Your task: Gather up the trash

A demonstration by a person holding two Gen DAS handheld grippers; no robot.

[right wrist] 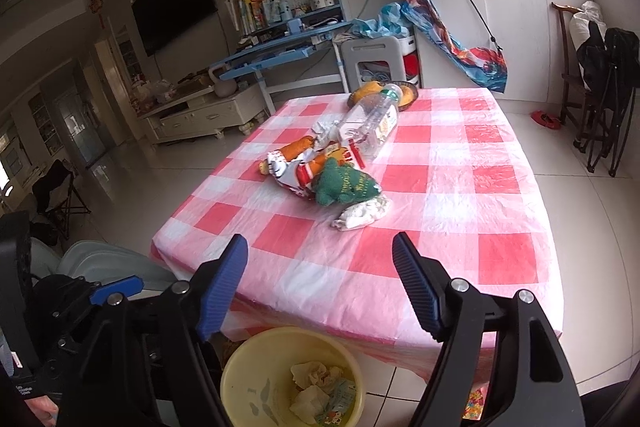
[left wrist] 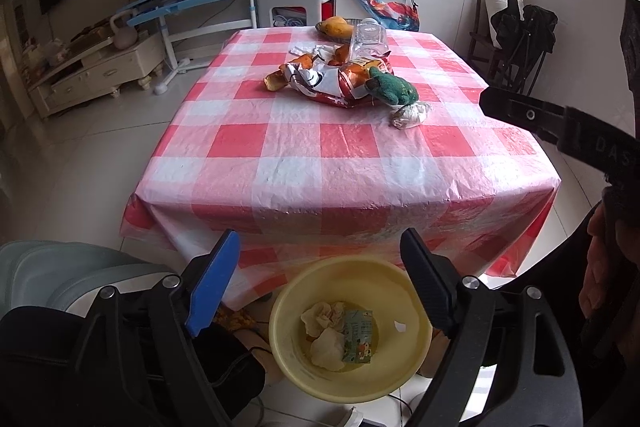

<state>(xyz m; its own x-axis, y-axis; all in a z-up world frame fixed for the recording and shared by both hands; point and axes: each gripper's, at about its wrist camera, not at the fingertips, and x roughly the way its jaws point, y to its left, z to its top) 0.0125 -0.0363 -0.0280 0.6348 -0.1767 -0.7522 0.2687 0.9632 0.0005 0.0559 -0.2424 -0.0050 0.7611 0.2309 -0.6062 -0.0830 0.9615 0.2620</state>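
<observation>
Trash pile [left wrist: 340, 75] w/ crinkly snack bag, clear plastic bottle [left wrist: 368, 39] & green cloth sits mid pink-checked table [left wrist: 320, 163]. Left gripper [left wrist: 320, 287] & right gripper [right wrist: 320, 287] both wide open, empty, over round yellow plastic bin [left wrist: 400, 379] w/ wrappers.

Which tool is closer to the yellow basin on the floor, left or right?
Left. The open left tool hangs directly over the yellow basin; the open right tool sits higher, over the table edge.

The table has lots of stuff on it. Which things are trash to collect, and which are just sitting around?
Trash job: crumpled tissue, snack wrapper, empty bottle, peels, yellow bin.

Probably just lying about: green plush toy, fruit plate.
</observation>
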